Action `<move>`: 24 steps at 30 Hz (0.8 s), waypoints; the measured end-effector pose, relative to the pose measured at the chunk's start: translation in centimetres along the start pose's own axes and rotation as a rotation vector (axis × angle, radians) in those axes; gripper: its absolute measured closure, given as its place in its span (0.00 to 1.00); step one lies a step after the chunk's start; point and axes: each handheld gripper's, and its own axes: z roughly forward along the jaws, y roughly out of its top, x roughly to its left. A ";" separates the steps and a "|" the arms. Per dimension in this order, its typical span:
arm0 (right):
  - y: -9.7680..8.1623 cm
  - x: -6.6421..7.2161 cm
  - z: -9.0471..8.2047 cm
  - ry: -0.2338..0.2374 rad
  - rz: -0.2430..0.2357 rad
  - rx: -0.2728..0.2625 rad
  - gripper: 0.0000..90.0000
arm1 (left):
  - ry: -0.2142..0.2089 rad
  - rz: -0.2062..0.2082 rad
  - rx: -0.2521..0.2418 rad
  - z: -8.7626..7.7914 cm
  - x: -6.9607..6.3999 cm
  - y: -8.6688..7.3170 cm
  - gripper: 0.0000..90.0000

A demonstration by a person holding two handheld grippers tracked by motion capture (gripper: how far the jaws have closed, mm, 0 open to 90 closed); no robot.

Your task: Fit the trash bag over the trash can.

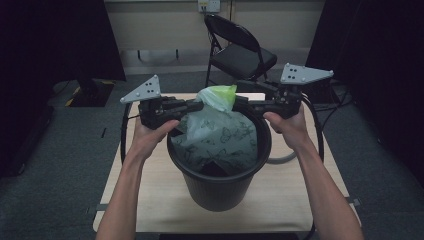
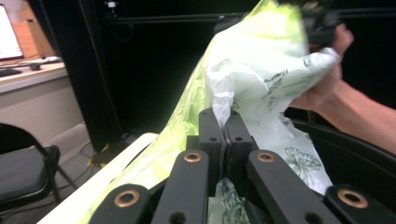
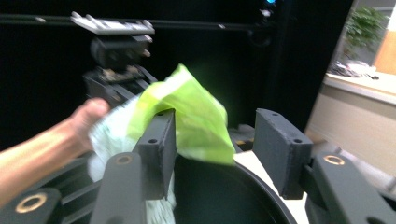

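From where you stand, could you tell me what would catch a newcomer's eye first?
A bright green-and-white plastic bag bunches up out of a black bin in the middle of the table. The left gripper is clamped shut on the bag, while the right gripper stands open at the bag's green tip.

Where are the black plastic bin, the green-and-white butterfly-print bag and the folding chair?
Black plastic bin [image 1: 220,192], high view, front wall.
Green-and-white butterfly-print bag [image 1: 220,135], high view, printed middle.
Black folding chair [image 1: 242,59], high view, seat.

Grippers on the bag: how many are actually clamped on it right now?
1. The left gripper is shut on the plastic bag at the bin. The right gripper is open, bag between its jaws.
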 end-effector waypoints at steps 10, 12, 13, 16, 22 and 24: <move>0.6 1.8 1.8 0.113 -0.074 0.034 0.67 | 0.037 -0.022 0.042 0.9 0.7 0.0 0.98; 0.5 1.9 2.0 0.118 -0.084 0.042 0.84 | 0.038 -0.026 0.045 0.9 0.8 -0.1 0.96; 0.5 1.9 2.0 0.123 -0.084 0.040 0.90 | 0.041 -0.034 0.045 0.9 0.9 -0.1 0.95; 0.4 1.4 1.9 0.132 -0.055 0.023 1.00 | 0.044 -0.043 0.035 0.6 0.7 -0.1 0.80; 0.3 0.5 1.6 0.047 -0.014 0.047 1.00 | 0.035 -0.053 -0.040 -0.5 0.1 0.9 0.58; 0.2 0.1 1.7 0.020 -0.007 0.061 1.00 | 0.024 -0.056 -0.071 -0.7 -0.1 1.4 0.54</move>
